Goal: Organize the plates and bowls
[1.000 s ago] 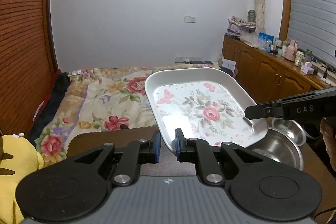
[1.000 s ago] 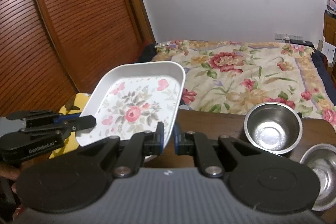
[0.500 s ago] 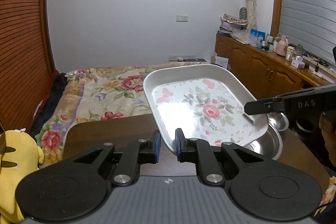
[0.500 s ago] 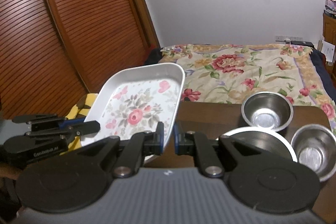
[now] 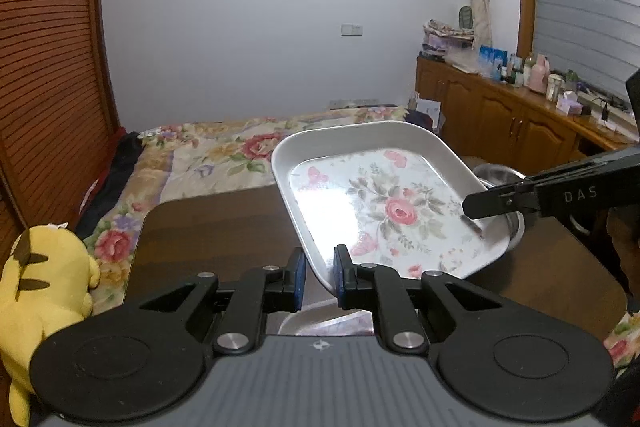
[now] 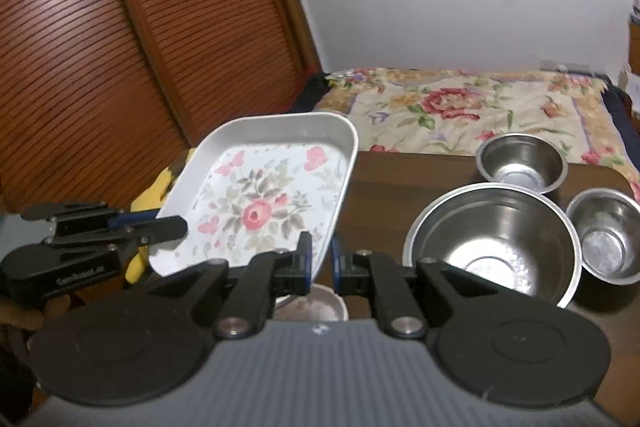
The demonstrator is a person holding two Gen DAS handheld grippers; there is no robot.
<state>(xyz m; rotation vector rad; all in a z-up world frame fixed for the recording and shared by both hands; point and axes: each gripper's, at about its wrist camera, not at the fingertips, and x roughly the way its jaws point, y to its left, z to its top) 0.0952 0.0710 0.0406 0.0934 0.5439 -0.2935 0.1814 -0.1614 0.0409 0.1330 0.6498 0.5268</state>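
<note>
Floral tray: white, rectangular, raised rim, rose and butterfly print on its floor. Nothing lies in it. It is held tilted above the dark wooden table, over the table's left half as the right wrist view shows it.

Left gripper: jaws closed down to a narrow gap, pinching the tray's near rim. Right gripper: likewise nearly closed, clamped on the tray's rim at the opposite side. Each gripper's finger reaches across the tray in the other's view.

Large steel bowl: on the table to the right of the tray, empty. Small steel bowl: empty, near the table's far edge, behind the large one. Second small steel bowl: empty, toward the table's right edge, just beside the large bowl.

A small round white dish sits below the right gripper's jaws; its contents cannot be made out.

Legible writing: "DAS" on the right gripper's body in the left wrist view. Lettering on the left gripper's body is too blurred to read.
</note>
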